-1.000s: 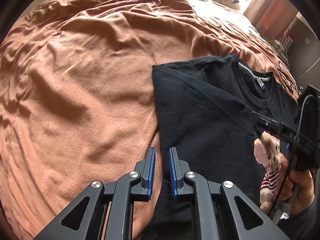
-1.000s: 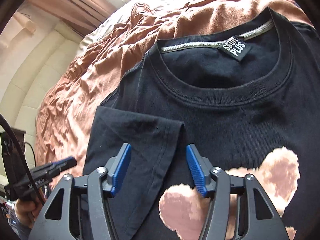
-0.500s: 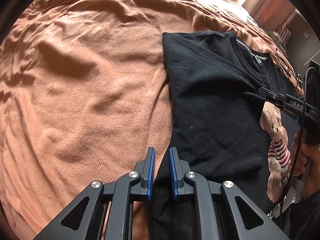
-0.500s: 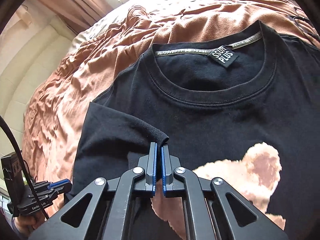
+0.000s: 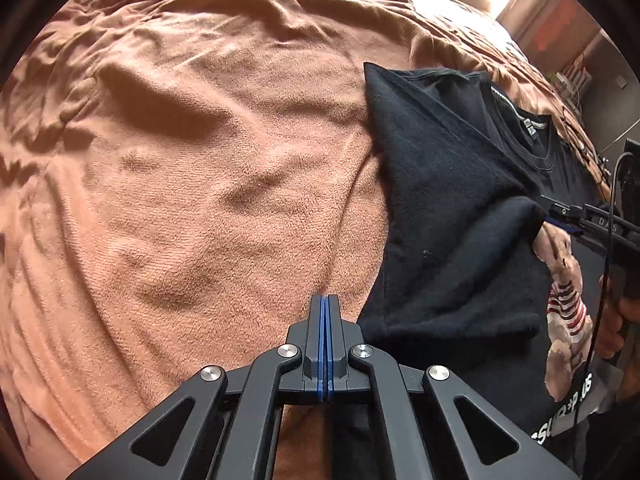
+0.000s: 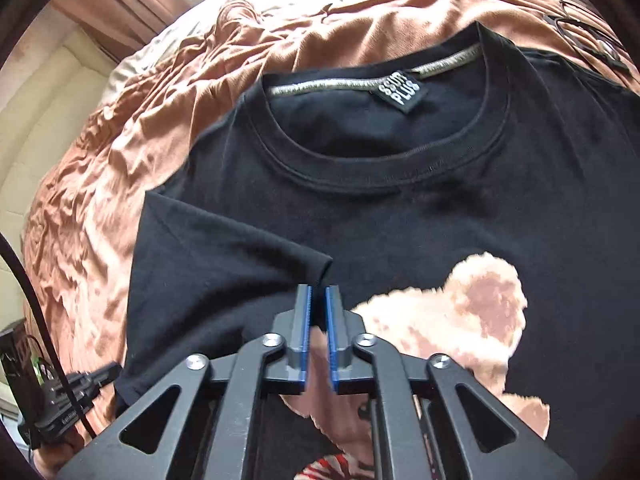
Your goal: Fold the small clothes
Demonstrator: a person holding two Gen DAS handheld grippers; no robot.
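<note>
One black shirt (image 6: 400, 208) lies on the brown blanket (image 5: 200, 160), collar toward the far edge and long axis running back to us; its hem is cut off from our views. We see one sleeve (image 6: 224, 256) folded inward. Our right gripper (image 6: 318, 300), just opening, releases the cuff between its pads. Our left gripper (image 5: 324, 308) is clenched empty beside the shirt's edge.

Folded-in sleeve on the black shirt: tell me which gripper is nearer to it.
Right. The right gripper sits at the sleeve tip, its jaws just opened with the cuff corner at their tips. The left gripper is shut over the brown blanket, beside the shirt's edge.
</note>
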